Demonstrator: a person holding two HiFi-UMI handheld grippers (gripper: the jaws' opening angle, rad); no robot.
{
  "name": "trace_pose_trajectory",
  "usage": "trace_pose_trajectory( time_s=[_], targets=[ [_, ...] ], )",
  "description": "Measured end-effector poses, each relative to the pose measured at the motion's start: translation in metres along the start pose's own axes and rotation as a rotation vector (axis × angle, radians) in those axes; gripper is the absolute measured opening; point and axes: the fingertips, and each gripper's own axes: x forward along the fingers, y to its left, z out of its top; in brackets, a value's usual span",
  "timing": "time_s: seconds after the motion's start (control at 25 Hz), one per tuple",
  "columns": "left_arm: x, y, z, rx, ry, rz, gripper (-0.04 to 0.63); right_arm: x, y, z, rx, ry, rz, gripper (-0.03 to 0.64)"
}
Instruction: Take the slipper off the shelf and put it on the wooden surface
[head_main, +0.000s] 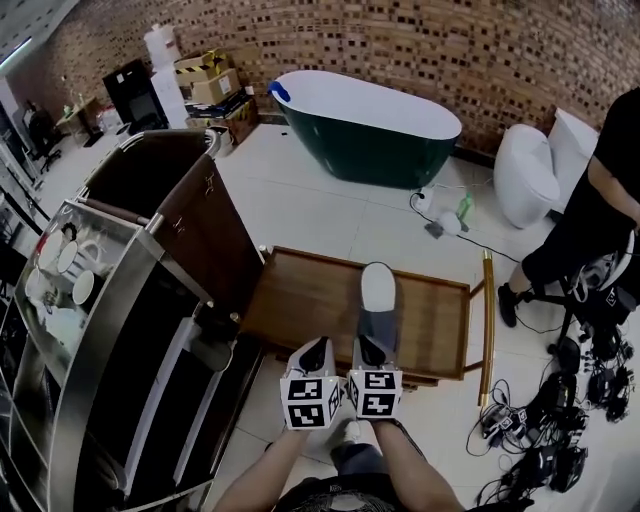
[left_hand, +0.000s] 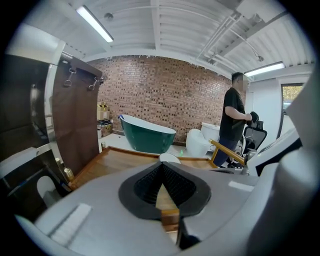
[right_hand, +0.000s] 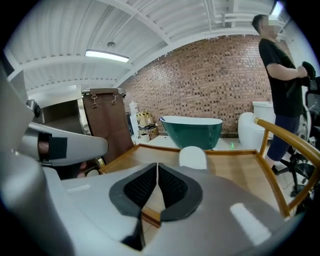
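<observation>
The slipper (head_main: 378, 296) lies on the wooden surface (head_main: 300, 300), off the shelf (head_main: 100, 300) that stands to our left, so by our reading the task's one placement looks done. The grey-and-white slipper's long axis runs straight away from us, with its pale toe at the far end and its heel just ahead of the right gripper (head_main: 372, 349). Whether heel and tips touch we cannot tell from above, though the right gripper view shows the slipper beyond the tips rather than between them. Both tools are closed on nothing: the right gripper's dark pads meet at their tips with bare wood showing below, and the left gripper (head_main: 318, 346) is likewise closed and empty. It sits beside its partner and a little further to the left of the slipper. The right hand is plainly the nearer one. The wooden surface has a low raised rim all round and a brass rail (head_main: 487, 320) on its right side. Open boards remain on the slipper's left and right, and clear room lies behind both tools for drawing back toward us.
</observation>
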Motion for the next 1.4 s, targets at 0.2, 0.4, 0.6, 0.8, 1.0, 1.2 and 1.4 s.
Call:
trace_pose_trajectory(
  time_s=[0.2, 0.4, 0.6, 0.8, 1.0, 1.2, 1.4],
  targets=[
    [-0.038, 0.023, -0.003, -0.042, -0.042, 0.062, 0.005, -0.016, 0.042, 0.010, -0.068, -0.034, 0.068, 0.000],
    [-0.080, 0.045, -0.010, -0.080, -0.075, 0.114, 0.005, -0.037, 0.090, 0.013, -0.117, -0.058, 0.145, 0.000],
    [-0.128, 0.069, -0.015, -0.118, -0.107, 0.189, 0.005, -0.063, 0.144, 0.016, -0.172, -0.086, 0.238, 0.000],
    [-0.184, 0.081, -0.021, -0.156, -0.151, 0.257, 0.005, -0.098, 0.198, 0.013, -0.229, -0.101, 0.348, 0.000],
    [-0.242, 0.090, -0.034, -0.175, -0.199, 0.309, 0.005, -0.135, 0.243, 0.005, -0.285, -0.131, 0.435, 0.000],
    [-0.299, 0.091, -0.050, -0.187, -0.229, 0.371, 0.005, -0.176, 0.277, -0.008, -0.308, -0.142, 0.512, 0.000],
    [-0.345, 0.088, -0.067, -0.185, -0.254, 0.414, 0.005, -0.212, 0.301, -0.027, -0.330, -0.150, 0.570, 0.000]
  ],
)
